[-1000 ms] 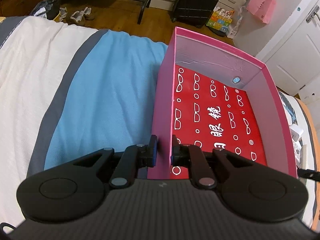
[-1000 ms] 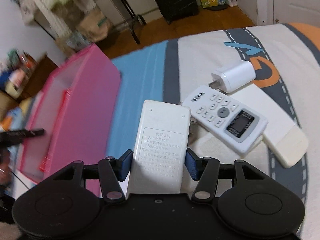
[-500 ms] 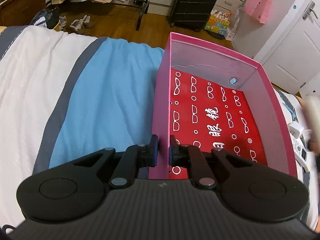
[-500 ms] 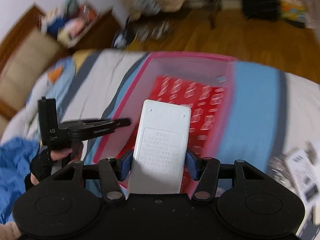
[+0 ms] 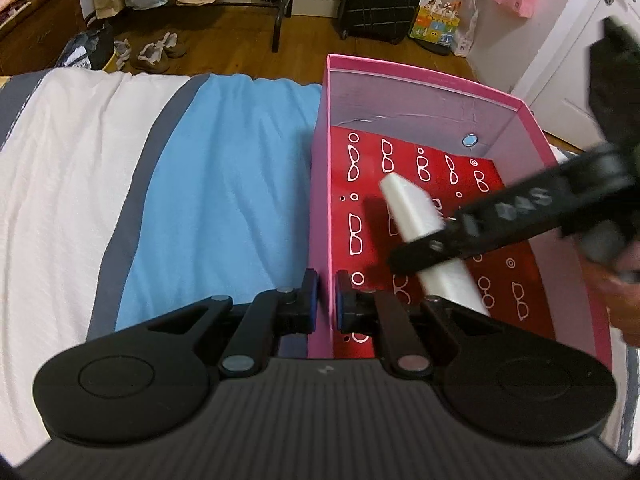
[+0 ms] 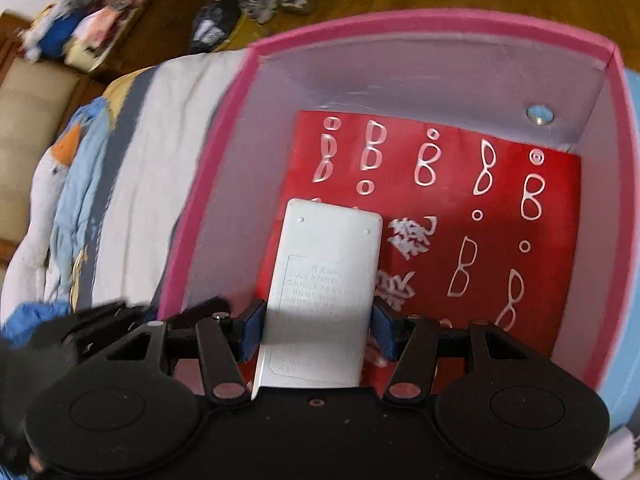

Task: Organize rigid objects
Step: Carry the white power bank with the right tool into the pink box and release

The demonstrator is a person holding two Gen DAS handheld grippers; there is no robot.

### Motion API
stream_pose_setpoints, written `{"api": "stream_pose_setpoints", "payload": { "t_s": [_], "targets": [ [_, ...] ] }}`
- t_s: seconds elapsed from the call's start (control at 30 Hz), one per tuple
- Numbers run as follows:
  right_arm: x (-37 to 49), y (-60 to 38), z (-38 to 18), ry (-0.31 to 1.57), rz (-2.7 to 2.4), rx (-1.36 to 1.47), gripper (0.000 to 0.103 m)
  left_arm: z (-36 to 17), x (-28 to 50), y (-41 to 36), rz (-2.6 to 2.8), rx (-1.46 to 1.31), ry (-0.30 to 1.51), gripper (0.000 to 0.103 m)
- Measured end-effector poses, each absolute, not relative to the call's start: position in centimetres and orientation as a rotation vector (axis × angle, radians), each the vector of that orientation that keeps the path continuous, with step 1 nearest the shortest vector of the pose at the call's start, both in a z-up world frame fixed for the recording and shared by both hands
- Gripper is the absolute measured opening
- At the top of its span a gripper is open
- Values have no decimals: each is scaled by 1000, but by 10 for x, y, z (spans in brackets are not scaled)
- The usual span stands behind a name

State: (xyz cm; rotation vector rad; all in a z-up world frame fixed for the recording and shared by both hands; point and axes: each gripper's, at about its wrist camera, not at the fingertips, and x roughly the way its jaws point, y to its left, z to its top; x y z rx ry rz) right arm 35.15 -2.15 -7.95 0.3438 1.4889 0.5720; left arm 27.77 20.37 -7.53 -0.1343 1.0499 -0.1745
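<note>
Left gripper (image 5: pixel 324 296) clamped on near-left wall of pink box (image 5: pixel 424 80), one pad either side
Right gripper (image 6: pixel 316 326) pinching white remote (image 6: pixel 324 280) by long edges, remote jutting forward over red patterned liner (image 6: pixel 500 200) inside box
Blue-and-white bedding (image 5: pixel 200 184) left of left gripper; wooden floor (image 5: pixel 240 32) beyond box

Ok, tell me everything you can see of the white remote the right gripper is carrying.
The white remote is a flat, rounded-corner rectangle of matte plastic, back face up, with printed text and two small screw dimples. The right gripper clamps its long sides. It hangs tilted inside the pink box, above the red liner; whether its tip touches is unclear.
</note>
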Motion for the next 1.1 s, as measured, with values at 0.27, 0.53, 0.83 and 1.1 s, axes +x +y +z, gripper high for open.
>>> {"api": "stream_pose_setpoints", "payload": {
  "t_s": [0.27, 0.53, 0.83, 1.1],
  "targets": [
    [359, -23, -99, 1495, 518, 476, 61, -76, 276, 208, -175, -165, 1054, 8],
    [331, -44, -84, 1486, 552, 482, 43, -77, 272, 208, -176, -163, 1035, 7],
    [270, -59, -3, 1192, 726, 281, 27, -79, 272, 205, -168, -151, 1045, 7],
    [232, -105, 43, 1068, 671, 279, 30, -80, 272, 208, -182, -161, 1046, 7]
  ]
}}
